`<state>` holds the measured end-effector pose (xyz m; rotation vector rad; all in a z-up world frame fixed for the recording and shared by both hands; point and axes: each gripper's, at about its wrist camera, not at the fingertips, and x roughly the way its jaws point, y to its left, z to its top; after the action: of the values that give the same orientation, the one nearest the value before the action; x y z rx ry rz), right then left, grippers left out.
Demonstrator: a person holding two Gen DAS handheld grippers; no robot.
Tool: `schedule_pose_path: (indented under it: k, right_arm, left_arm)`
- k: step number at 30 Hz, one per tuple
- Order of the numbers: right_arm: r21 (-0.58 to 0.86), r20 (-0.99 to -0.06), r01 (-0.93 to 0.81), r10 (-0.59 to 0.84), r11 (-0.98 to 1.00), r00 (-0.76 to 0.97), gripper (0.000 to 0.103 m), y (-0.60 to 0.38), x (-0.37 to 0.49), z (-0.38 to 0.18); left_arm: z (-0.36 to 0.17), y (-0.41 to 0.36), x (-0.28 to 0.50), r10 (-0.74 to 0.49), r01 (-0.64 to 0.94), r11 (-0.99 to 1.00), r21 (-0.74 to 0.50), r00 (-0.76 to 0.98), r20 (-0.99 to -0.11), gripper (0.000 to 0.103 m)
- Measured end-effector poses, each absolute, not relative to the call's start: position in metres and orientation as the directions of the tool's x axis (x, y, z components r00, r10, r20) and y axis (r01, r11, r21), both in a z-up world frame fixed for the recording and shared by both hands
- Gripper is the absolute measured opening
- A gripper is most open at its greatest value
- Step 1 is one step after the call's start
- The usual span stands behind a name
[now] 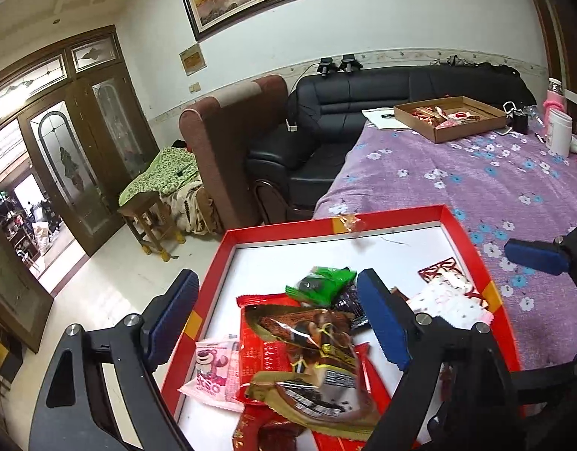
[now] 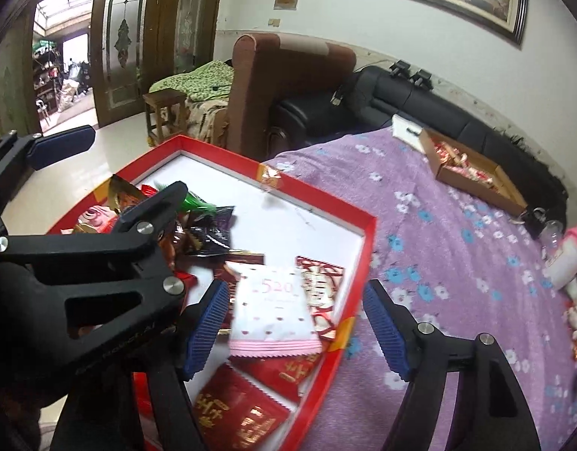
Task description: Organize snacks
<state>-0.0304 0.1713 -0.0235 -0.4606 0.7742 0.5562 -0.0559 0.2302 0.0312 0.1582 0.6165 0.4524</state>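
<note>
Both my grippers hang over the red tray [image 1: 472, 248], which sits at the near corner of the surface covered by a purple flowered cloth [image 1: 476, 173].

Left gripper [image 1: 277, 319]: fingers spread wide, nothing between the pads. They straddle the tray's left rim, one finger outside it, the other above the snack pile. Below them lie a clear-wrapped brown snack [image 1: 315, 342] on top of red packets, a pink Lotso packet [image 1: 213, 376] against the left rim, and a green packet [image 1: 322, 282] further in.

Right gripper [image 2: 296, 327]: fingers also spread, holding nothing. They frame the tray's right rim; a white packet with pink hearts marked "520" [image 2: 273, 308] lies just beside the left finger, overlapping a red-and-gold packet [image 2: 322, 289]. More red packets with gold characters [image 2: 232, 409] lie nearer the camera. A dark purple packet [image 2: 209, 233] sits toward the middle; its print is too blurred to read.

The tray's far half is bare white floor. A piece of crumpled tape [image 1: 348, 221] clings to the far rim.

A second container, a brown cardboard box [image 1: 454, 127] with red and pink snacks inside, stands well apart at the far end of the surface, near a black sofa [image 1: 363, 94].
</note>
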Motion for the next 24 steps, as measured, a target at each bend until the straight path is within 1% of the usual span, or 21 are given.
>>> schedule_pose_path:
  k: [4,10,17,21,24]
  right_arm:
    - [-0.171,-0.744,-0.598,0.296,0.783,0.599,0.075,0.157,-0.03,-0.016]
    - [-0.197,-0.712,-0.564,0.278,0.802,0.645,0.075,0.138,-0.036,-0.004]
    - [-0.208,-0.673,-0.528,0.271,0.823,0.688,0.076,0.11,-0.048,0.012]
    - [-0.205,-0.65,-0.503,0.267,0.84,0.712,0.076,0.089,-0.056,0.021]
    - [-0.194,-0.639,-0.489,0.268,0.85,0.721,0.079,0.07,-0.061,0.024]
  left_arm:
    - [0.035,0.225,-0.058,0.458,-0.368,0.889,0.272,0.718,-0.524,0.087]
    - [0.042,0.21,-0.063,0.452,-0.364,0.892,0.267,0.72,-0.527,0.087]
    - [0.053,0.184,-0.071,0.463,-0.362,0.886,0.29,0.734,-0.498,0.087]
    - [0.059,0.168,-0.073,0.459,-0.353,0.888,0.296,0.733,-0.502,0.087]
    - [0.059,0.153,-0.073,0.482,-0.36,0.874,0.327,0.731,-0.483,0.087]
